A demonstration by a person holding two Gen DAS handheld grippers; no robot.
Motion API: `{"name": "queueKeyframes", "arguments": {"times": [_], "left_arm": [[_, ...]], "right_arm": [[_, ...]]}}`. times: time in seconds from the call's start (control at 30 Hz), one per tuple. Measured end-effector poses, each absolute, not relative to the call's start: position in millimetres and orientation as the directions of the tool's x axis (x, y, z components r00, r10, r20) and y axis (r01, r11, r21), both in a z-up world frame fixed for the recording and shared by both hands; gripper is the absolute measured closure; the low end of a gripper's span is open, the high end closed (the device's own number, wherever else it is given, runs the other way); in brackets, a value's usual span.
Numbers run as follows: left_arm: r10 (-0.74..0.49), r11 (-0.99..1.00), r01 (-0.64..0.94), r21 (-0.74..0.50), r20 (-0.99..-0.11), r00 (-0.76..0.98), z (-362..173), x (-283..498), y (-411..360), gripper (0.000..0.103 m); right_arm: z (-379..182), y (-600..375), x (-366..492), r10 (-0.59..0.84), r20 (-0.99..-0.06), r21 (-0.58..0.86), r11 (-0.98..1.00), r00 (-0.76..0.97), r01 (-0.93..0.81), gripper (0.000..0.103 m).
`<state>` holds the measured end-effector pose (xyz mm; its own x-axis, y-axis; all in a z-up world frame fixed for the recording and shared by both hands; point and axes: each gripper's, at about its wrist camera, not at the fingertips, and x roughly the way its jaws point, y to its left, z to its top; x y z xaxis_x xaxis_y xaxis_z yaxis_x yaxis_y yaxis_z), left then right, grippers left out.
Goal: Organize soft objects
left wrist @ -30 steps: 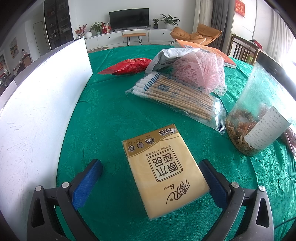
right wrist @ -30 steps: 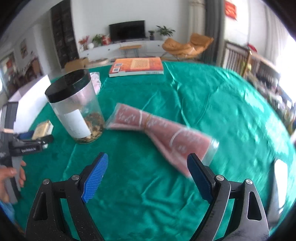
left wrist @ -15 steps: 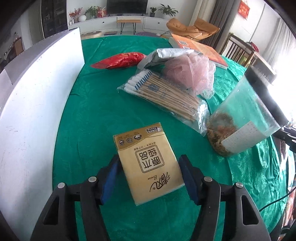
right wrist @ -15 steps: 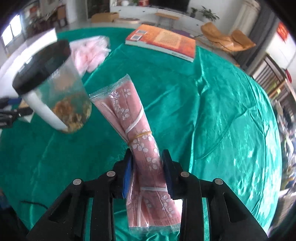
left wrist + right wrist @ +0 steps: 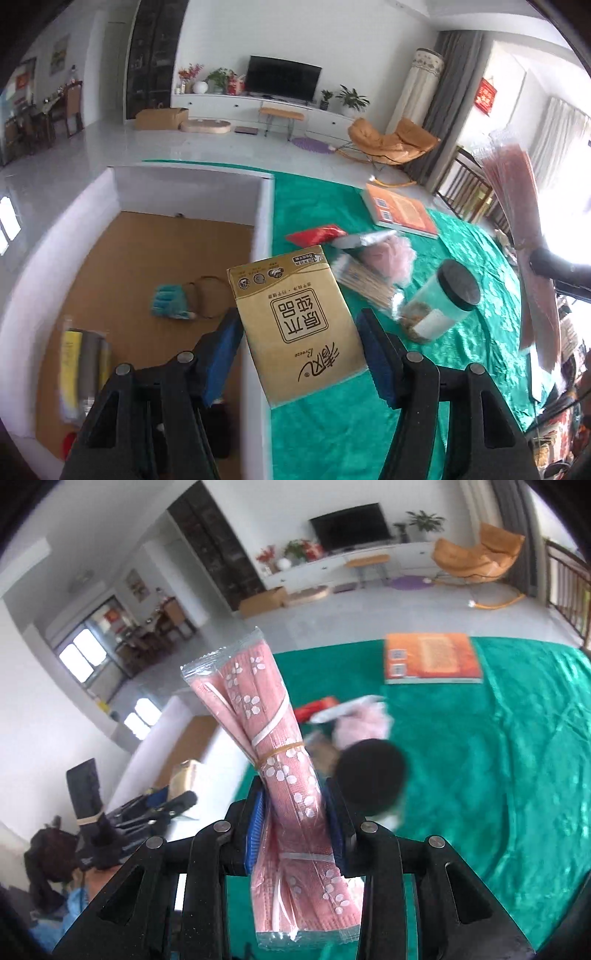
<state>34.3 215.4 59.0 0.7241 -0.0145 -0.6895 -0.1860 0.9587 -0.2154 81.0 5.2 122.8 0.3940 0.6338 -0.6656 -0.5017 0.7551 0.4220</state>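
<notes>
My left gripper [image 5: 301, 350] is shut on a tan tissue pack [image 5: 295, 317] and holds it in the air over the right wall of a white box [image 5: 263, 229] with a brown floor. My right gripper [image 5: 295, 830] is shut on a pink flowered pack in clear wrap [image 5: 280, 775], lifted high above the green table. That pink pack also shows in the left wrist view [image 5: 517, 206] at the right. A pink mesh sponge [image 5: 395, 254] lies on the green cloth [image 5: 461, 258].
Inside the box lie a teal cloth [image 5: 168, 304], a brown round item [image 5: 208, 301] and yellow and grey packs [image 5: 85, 369]. On the table: a black-lidded clear jar [image 5: 439, 306], a chopstick bag [image 5: 365, 284], a red packet [image 5: 316, 234], an orange book [image 5: 402, 210].
Both grippers have closed on their packs and lifted them off the table. The left one has carried the tissue pack left, over the box wall.
</notes>
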Motion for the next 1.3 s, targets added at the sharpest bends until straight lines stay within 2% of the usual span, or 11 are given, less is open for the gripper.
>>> {"name": "queueKeyframes", "arguments": {"times": [0.1, 0.17, 0.2, 0.23, 0.3, 0.4, 0.53, 0.63, 0.73, 0.97, 1.3], "left_arm": [[0.114, 0.942, -0.299, -0.15, -0.696, 0.709, 61.9, 0.6, 263.9, 0.038], [0.197, 0.921, -0.376, -0.105, -0.705, 0.681, 56.3, -15.5, 292.6, 0.025], [0.235, 0.907, -0.413, -0.084, -0.712, 0.662, 52.9, -22.7, 303.6, 0.01], [0.268, 0.89, -0.45, -0.073, -0.714, 0.647, 49.4, -29.9, 313.8, 0.005], [0.299, 0.862, -0.5, -0.086, -0.71, 0.637, 43.2, -41.2, 328.4, 0.005], [0.284, 0.848, -0.511, -0.14, -0.693, 0.662, 37.4, -47.5, 331.0, 0.005], [0.173, 0.881, -0.415, -0.229, -0.661, 0.73, 37.2, -34.9, 299.3, 0.005], [0.047, 0.924, -0.276, -0.265, -0.638, 0.769, 41.0, -14.8, 248.9, 0.005], [-0.08, 0.954, -0.126, -0.271, -0.637, 0.766, 41.6, 5.6, 188.8, 0.005], [-0.256, 0.957, 0.064, -0.283, -0.72, 0.645, -2.9, 49.4, 72.8, 0.005], [-0.097, 0.994, 0.011, -0.112, -0.802, 0.59, -64.6, 112.2, 45.4, 0.005]], "right_arm": [[118.8, 82.0, 59.1, 0.744, -0.614, 0.525, 0.635, 0.265, -0.566, 0.07], [110.7, 130.1, 47.0, 0.804, -0.568, 0.598, 0.551, 0.177, -0.582, 0.068], [103.8, 151.1, 42.8, 0.833, -0.538, 0.643, 0.504, 0.128, -0.576, 0.062], [96.1, 169.9, 40.2, 0.855, -0.513, 0.684, 0.463, 0.079, -0.564, 0.048], [81.2, 196.3, 36.7, 0.87, -0.493, 0.725, 0.419, 0.013, -0.546, 0.026], [67.6, 191.3, 31.0, 0.833, -0.546, 0.635, 0.48, 0.087, -0.606, 0.026], [41.4, 136.8, 24.1, 0.666, -0.659, 0.327, 0.672, 0.349, -0.665, 0.026], [3.1, 82.6, 16.4, 0.471, -0.703, 0.077, 0.795, 0.533, -0.601, 0.026], [-38.1, 26.9, 17.4, 0.288, -0.738, -0.056, 0.875, 0.61, -0.481, 0.026], [-65.6, -52.9, 21.0, 0.133, -0.736, -0.065, 0.962, 0.663, -0.266, 0.026], [-82.5, -71.1, 30.4, 0.052, -0.792, -0.05, 0.987, 0.608, -0.15, 0.026]]}}
